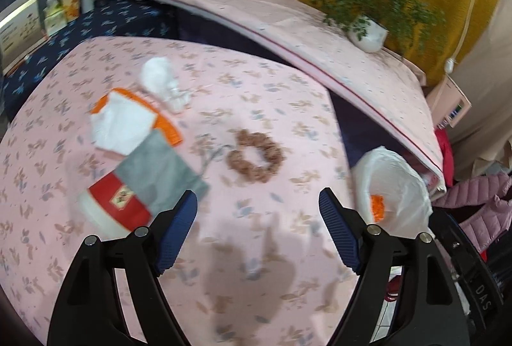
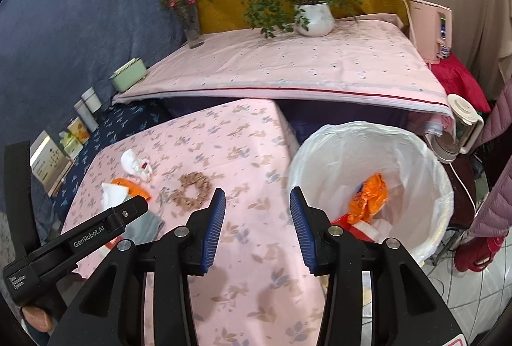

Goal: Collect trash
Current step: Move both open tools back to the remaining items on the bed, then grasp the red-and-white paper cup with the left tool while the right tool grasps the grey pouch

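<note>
On the table: trash lying in a loose cluster on the pink flowered cloth (image 1: 256, 266) — crumpled tissue (image 1: 160, 80), white and orange wrapper (image 1: 128, 118), grey pouch (image 1: 160, 173), red cup (image 1: 112, 208), brown scrunchie (image 1: 256, 160).
Beside the table edge: lined bin (image 2: 368, 134) standing low, already holding an orange wrapper (image 2: 368, 198) and other scraps.
Left gripper (image 1: 257, 208): hovering over bare cloth, jaws spread wide and gripping nothing, cup and pouch just beside its left finger.
Right gripper (image 2: 257, 208): pointing at the gap between table and bin, jaws parted and empty.
Risk at the cup: lying on its side, likely rolling away or getting knocked off the table if nudged by one finger instead of being bracketed by both.
Risk at the pouch and wrapper: overlapping, thin and flat, probably slipping out or dragging a neighbour along; pinching the cloth with them also possible.
Risk at the scrunchie: possibly not trash at all, so getting swept up by mistake.
Risk at the bin: light liner and rim close to the table, likely missing the opening if releasing too early.
Image quality: blurring in the left view, edges of the cluster hard to judge.
</note>
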Demonstrator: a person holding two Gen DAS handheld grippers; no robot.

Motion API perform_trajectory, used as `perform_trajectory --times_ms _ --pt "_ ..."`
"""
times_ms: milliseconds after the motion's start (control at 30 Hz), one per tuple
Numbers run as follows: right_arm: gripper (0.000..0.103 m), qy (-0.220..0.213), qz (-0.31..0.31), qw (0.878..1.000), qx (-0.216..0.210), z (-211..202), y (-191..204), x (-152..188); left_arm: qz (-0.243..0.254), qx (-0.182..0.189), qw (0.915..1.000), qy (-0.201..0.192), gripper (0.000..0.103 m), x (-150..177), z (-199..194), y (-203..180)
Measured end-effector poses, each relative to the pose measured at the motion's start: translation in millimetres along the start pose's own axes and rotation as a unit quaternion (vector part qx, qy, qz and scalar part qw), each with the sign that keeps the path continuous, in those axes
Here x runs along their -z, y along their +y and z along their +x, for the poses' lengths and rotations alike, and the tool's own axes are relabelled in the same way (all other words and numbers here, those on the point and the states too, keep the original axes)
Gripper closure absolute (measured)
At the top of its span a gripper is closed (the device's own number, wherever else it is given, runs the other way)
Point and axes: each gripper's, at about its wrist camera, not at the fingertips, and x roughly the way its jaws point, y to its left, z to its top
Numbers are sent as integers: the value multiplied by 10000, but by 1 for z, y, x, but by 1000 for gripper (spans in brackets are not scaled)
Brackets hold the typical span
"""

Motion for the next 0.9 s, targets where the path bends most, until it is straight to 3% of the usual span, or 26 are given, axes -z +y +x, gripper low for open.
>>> perform_trajectory --times_ms 400,667,833,900 --pt "61 462 -391 9977 -313 32 58 29 -953 -598 9932 292 29 25 7 106" --pt "61 775 -635 9940 -443 54 90 49 -1308 -388 9894 487 30 32 21 131" --pt "61 912 -720 9918 -525 65 104 55 -1252 -189 9900 617 54 29 31 129" --pt "61 965 -750 9910 -549 70 108 57 -1218 -121 9904 640 76 29 34 128"
